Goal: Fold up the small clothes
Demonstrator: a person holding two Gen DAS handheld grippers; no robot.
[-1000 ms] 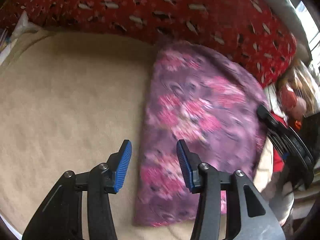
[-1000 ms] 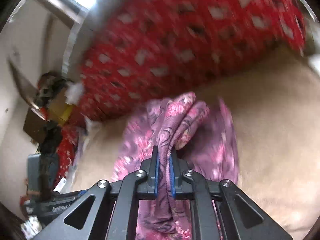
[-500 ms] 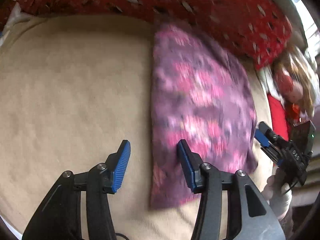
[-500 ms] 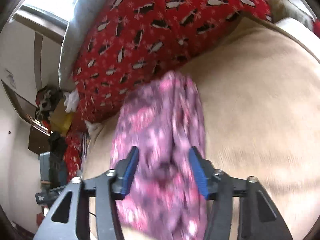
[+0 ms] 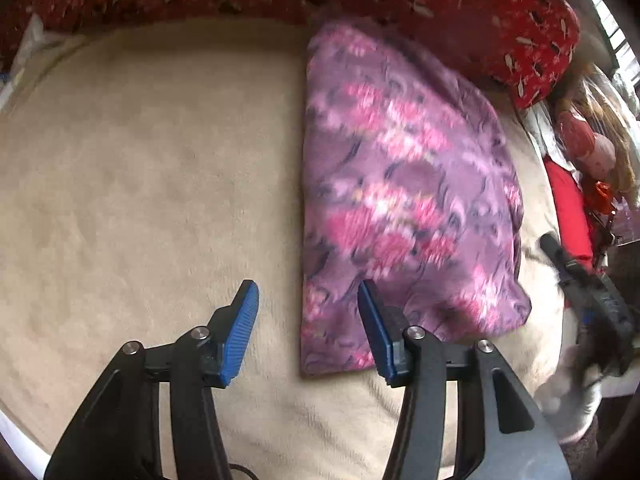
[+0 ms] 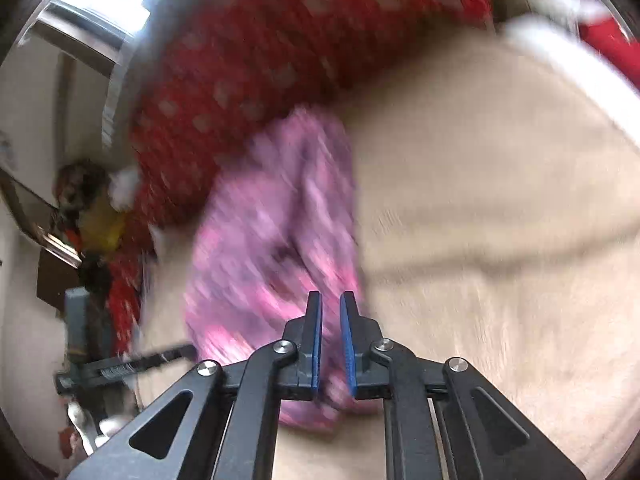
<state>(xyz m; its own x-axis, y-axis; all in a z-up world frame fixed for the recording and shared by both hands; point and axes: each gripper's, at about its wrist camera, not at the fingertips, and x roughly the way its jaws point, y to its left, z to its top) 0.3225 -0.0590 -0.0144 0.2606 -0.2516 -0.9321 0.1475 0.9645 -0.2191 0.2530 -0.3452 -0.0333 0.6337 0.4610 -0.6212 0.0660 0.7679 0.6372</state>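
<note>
Item 1, your purple floral garment, lies folded flat on the beige bed at 1 o'clock, apparently near done; left gripper half open and empty, right gripper just closed nearly shut, holding nothing.

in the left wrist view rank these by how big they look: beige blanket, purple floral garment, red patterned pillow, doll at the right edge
1. beige blanket, filling most of the view
2. purple floral garment
3. red patterned pillow, only partly in frame, so its place against the garment is unsure
4. doll, smallest, at the fisheye edge
</note>
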